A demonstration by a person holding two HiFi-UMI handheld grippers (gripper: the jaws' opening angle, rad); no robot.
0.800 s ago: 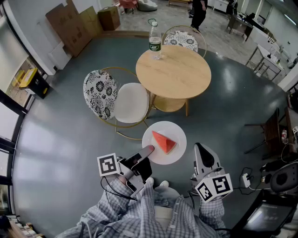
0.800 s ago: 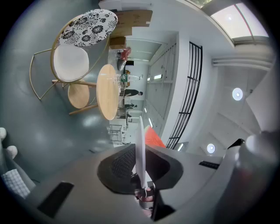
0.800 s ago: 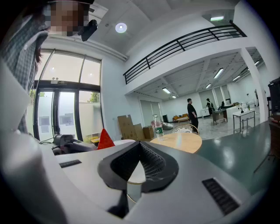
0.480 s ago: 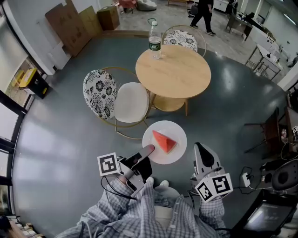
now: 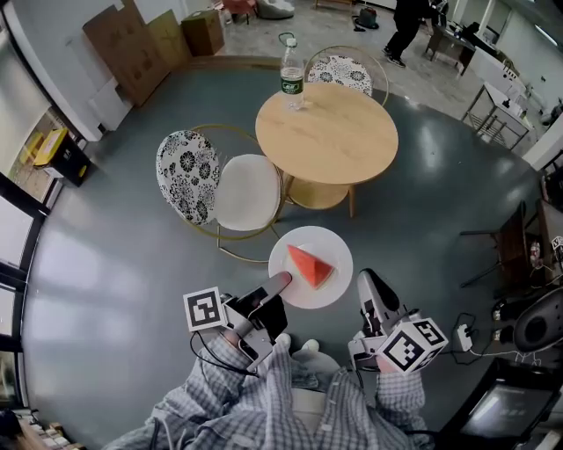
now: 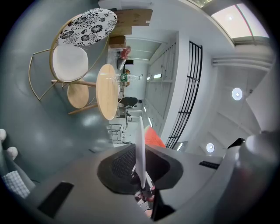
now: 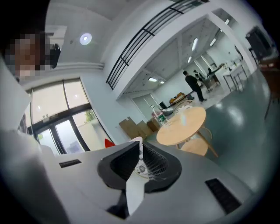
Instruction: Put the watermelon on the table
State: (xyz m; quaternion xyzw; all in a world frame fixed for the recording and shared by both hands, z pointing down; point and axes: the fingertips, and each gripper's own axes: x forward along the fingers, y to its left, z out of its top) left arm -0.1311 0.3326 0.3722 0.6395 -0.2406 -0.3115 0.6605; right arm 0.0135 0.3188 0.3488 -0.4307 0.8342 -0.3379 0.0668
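A red watermelon wedge (image 5: 310, 266) lies on a white plate (image 5: 330, 242) held above the floor, in front of the round wooden table (image 5: 327, 134). My left gripper (image 5: 280, 283) is shut on the plate's near-left rim. In the left gripper view the plate (image 6: 140, 148) stands edge-on between the jaws, with the watermelon (image 6: 154, 136) behind it. My right gripper (image 5: 363, 283) is at the plate's right rim. In the right gripper view the rim (image 7: 134, 188) lies between the jaws, and a gap shows beside it.
A water bottle (image 5: 292, 77) stands on the table's far left edge. One patterned chair (image 5: 220, 189) is left of the table, another (image 5: 343, 70) behind it. Cardboard boxes (image 5: 132, 44) lean on the far wall. A person (image 5: 406, 26) walks at the back.
My right gripper has swung left and forward to the plate's right rim. The plate and my left gripper have stayed put. The person at the back has walked right.
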